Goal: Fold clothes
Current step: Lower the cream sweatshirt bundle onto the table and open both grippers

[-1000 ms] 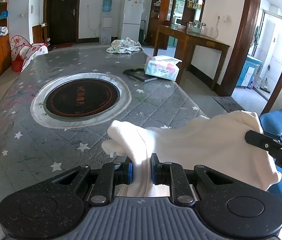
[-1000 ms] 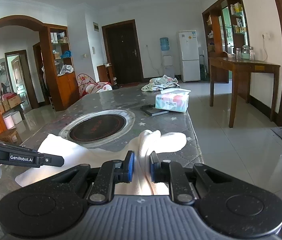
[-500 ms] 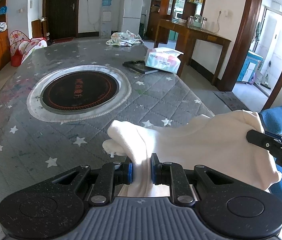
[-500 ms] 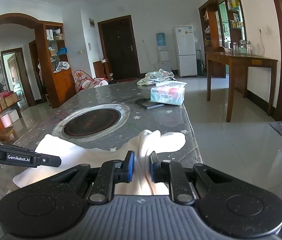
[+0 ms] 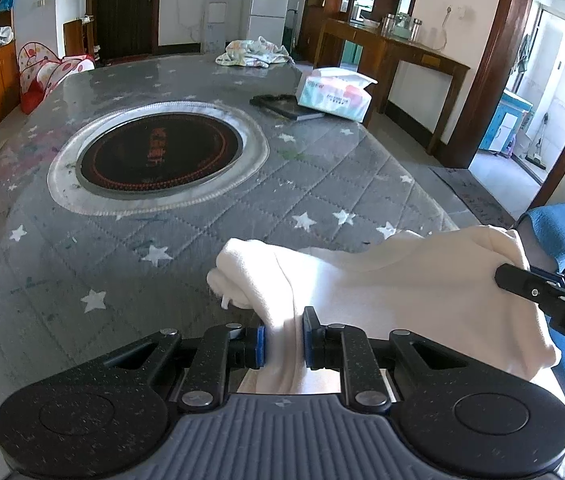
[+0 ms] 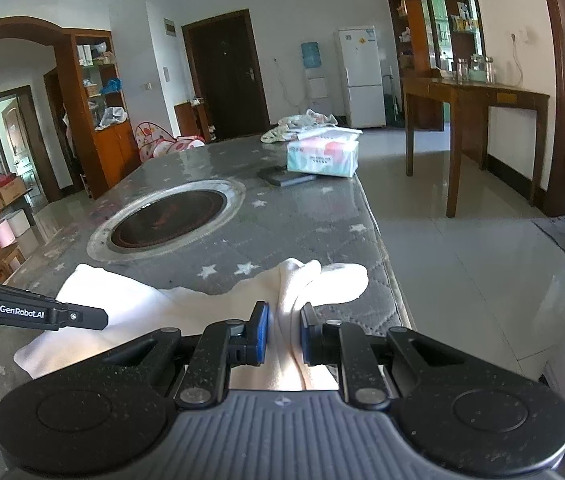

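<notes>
A cream white garment [image 5: 402,280] is stretched between my two grippers above the near edge of the grey star-patterned table [image 5: 162,260]. My left gripper [image 5: 283,338] is shut on its left end, with bunched cloth spilling past the pads. My right gripper [image 6: 283,338] is shut on its right end; the garment [image 6: 154,308] sags leftward from it over the table. The right gripper shows at the right edge of the left wrist view [image 5: 550,292]. The left gripper shows at the left edge of the right wrist view [image 6: 42,314].
A round black cooktop with a metal rim [image 5: 158,152] is set in the table's middle. A tissue pack [image 5: 334,94] and a dark flat book [image 5: 286,106] lie far right. Another crumpled garment [image 5: 252,52] lies at the far end. A blue chair [image 5: 562,232] stands at right.
Both grippers moved forward and lower toward the table with the garment still clamped. The cloth hangs closer to the tabletop.
</notes>
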### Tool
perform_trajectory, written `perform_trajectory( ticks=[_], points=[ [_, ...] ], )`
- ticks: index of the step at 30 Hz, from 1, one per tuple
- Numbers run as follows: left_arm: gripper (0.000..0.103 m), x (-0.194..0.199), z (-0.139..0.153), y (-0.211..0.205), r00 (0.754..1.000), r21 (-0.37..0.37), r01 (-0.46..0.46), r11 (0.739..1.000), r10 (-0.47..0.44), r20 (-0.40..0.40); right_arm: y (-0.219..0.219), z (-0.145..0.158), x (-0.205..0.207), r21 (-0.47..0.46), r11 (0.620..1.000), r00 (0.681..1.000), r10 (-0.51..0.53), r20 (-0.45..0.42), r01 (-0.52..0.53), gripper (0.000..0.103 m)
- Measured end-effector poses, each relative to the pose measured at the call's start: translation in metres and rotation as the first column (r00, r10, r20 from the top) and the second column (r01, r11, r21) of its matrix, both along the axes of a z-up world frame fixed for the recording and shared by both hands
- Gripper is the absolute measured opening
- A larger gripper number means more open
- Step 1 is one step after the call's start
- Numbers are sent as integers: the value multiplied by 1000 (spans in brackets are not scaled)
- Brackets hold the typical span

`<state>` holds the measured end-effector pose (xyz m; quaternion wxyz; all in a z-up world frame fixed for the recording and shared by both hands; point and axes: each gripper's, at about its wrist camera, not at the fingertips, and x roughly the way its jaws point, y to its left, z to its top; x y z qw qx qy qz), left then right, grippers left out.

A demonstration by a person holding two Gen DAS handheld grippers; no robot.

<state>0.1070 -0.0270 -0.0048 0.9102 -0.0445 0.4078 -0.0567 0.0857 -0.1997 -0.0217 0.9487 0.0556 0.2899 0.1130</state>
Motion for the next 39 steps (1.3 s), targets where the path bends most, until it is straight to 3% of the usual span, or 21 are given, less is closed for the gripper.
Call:
perform_trajectory(
  ticks=[17,22,28,39],
  points=[
    [31,7,-25,11,998,0,-24,1000,24,-52,-9,-33,17,-18,999,996,-43,-83,42,16],
    [42,8,-27,14,998,5,-31,1000,31,-50,-11,-42,20,-22,998,993,-56,-106,54,22],
    [53,8,-30,20,998,-4,-47,999,47,-51,-14,-44,20,-30,997,992,-70,-109,67,33],
    [62,2,-29,23,997,9,-64,998,64,-43,-8,-27,5,-99,992,996,-81,-48,76,37]
  ],
)
